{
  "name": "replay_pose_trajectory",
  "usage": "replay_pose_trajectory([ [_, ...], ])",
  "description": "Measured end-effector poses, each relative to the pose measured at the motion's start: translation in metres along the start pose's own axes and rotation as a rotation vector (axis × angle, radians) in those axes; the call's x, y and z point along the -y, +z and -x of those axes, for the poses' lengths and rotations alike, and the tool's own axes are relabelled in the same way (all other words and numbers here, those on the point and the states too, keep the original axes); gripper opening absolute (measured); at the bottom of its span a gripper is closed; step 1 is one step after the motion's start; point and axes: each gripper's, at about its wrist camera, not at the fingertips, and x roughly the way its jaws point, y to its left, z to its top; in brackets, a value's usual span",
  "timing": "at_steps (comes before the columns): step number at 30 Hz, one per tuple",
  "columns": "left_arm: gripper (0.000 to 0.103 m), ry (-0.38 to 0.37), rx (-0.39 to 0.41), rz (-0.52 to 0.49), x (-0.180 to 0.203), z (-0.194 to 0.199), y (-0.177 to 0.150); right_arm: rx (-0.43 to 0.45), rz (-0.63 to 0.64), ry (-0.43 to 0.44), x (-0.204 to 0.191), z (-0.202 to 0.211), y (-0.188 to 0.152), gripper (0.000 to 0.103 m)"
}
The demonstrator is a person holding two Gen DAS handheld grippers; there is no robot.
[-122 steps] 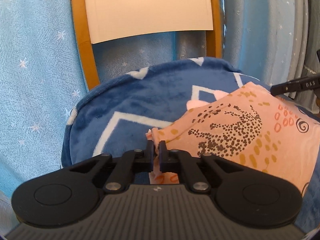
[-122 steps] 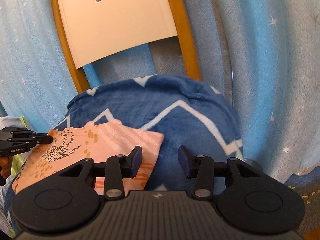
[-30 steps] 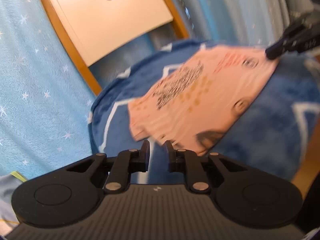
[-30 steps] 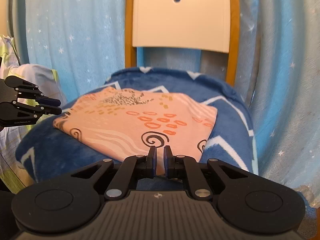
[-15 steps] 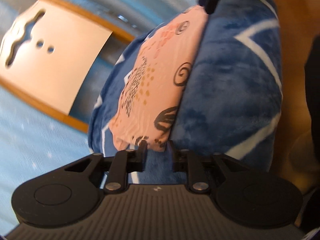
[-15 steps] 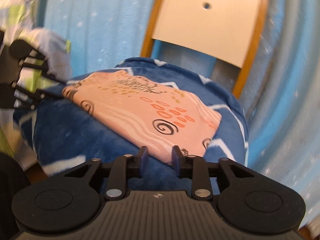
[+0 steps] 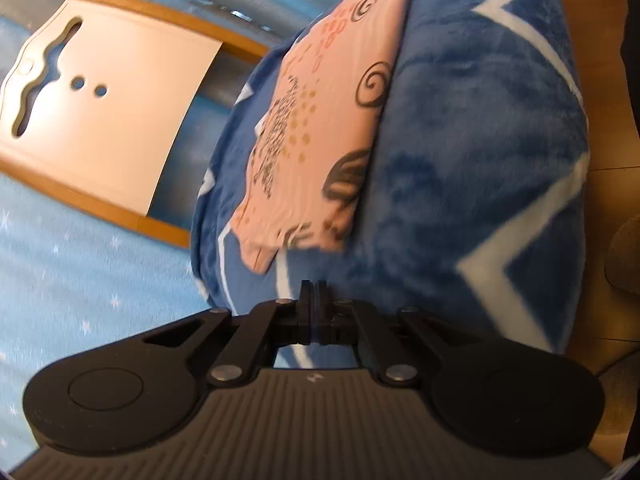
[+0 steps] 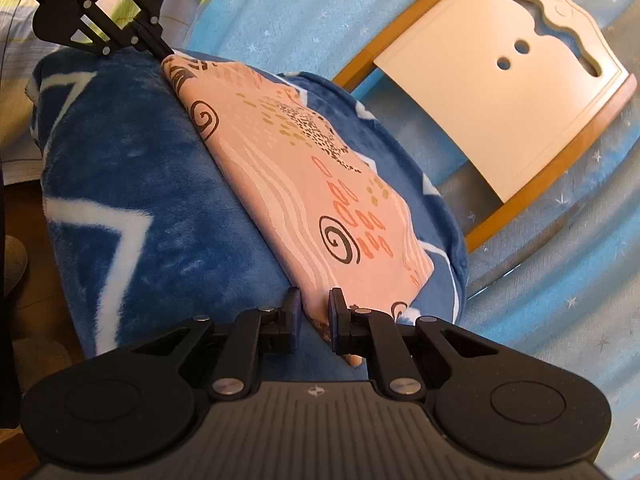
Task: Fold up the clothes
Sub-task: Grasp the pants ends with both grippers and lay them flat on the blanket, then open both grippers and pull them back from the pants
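Folded flat on a blue blanket (image 8: 132, 184) with white zigzag stripes: a pink patterned garment (image 8: 304, 184), draped over the seat of a white chair (image 8: 500, 88) with a wooden frame. At far left in the right wrist view, the left gripper (image 8: 166, 54), fingers pressed together with nothing visibly between them, tips just at the garment's far corner. Lower centre, the right gripper (image 8: 314, 312), jaws parted, straddling the near corner of the cloth. Behind, a light blue star-print curtain (image 8: 280, 12).

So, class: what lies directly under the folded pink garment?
The pink garment lies on a blue blanket with white zigzags. What the blanket covers beneath is hidden; a chair back rises behind.
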Motion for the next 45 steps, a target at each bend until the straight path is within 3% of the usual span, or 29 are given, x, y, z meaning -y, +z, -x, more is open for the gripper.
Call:
replay_pose_trajectory([
  [3, 0.004, 0.015, 0.031, 0.047, -0.008, 0.014, 0.003, -0.003, 0.000, -0.032, 0.001, 0.007, -0.005, 0.030],
  [7, 0.024, -0.001, 0.103, 0.076, -0.008, 0.024, 0.018, -0.014, 0.028, -0.056, -0.002, 0.008, -0.006, 0.032],
  [11, 0.025, -0.032, 0.106, 0.036, 0.005, 0.009, 0.035, -0.039, 0.159, -0.086, -0.013, -0.005, -0.001, 0.032],
  [12, 0.023, -0.030, 0.089, 0.023, 0.008, 0.003, 0.034, -0.043, 0.190, -0.090, -0.015, -0.008, -0.002, 0.029],
  [13, 0.014, -0.028, 0.073, 0.011, 0.011, -0.003, 0.034, -0.051, 0.182, -0.091, -0.013, -0.009, -0.004, 0.023],
  [14, 0.011, -0.033, 0.064, 0.032, 0.010, -0.005, 0.033, -0.059, 0.172, -0.092, -0.010, -0.010, -0.007, 0.010],
  [16, 0.011, -0.048, 0.055, 0.099, 0.005, -0.007, 0.028, -0.075, 0.152, -0.094, -0.005, -0.013, -0.012, 0.008],
  [17, 0.011, -0.047, 0.049, 0.104, 0.005, -0.006, 0.028, -0.082, 0.142, -0.094, -0.002, -0.014, -0.015, 0.002],
  [19, 0.010, -0.044, 0.041, 0.098, 0.006, -0.006, 0.028, -0.090, 0.118, -0.090, 0.000, -0.013, -0.022, 0.001],
  [25, 0.015, -0.048, 0.008, 0.126, 0.000, 0.002, 0.029, -0.097, 0.001, -0.087, 0.009, 0.003, -0.028, 0.000],
  [26, 0.016, -0.047, -0.003, 0.141, -0.002, 0.005, 0.028, -0.095, -0.027, -0.084, 0.012, 0.007, -0.029, 0.005],
  [29, 0.018, -0.046, -0.041, 0.214, -0.011, 0.011, 0.025, -0.082, -0.193, -0.055, 0.028, 0.015, -0.029, 0.020],
  [32, 0.019, -0.045, -0.062, 0.321, -0.020, 0.015, 0.026, -0.052, -0.478, 0.021, 0.050, 0.021, -0.032, 0.023],
  [34, 0.020, -0.045, -0.067, 0.367, -0.022, 0.016, 0.028, -0.043, -0.594, 0.059, 0.055, 0.020, -0.034, 0.023],
  [45, 0.026, -0.072, -0.057, 0.474, -0.019, 0.018, 0.041, -0.044, -0.717, 0.115, 0.040, 0.024, -0.028, 0.027],
])
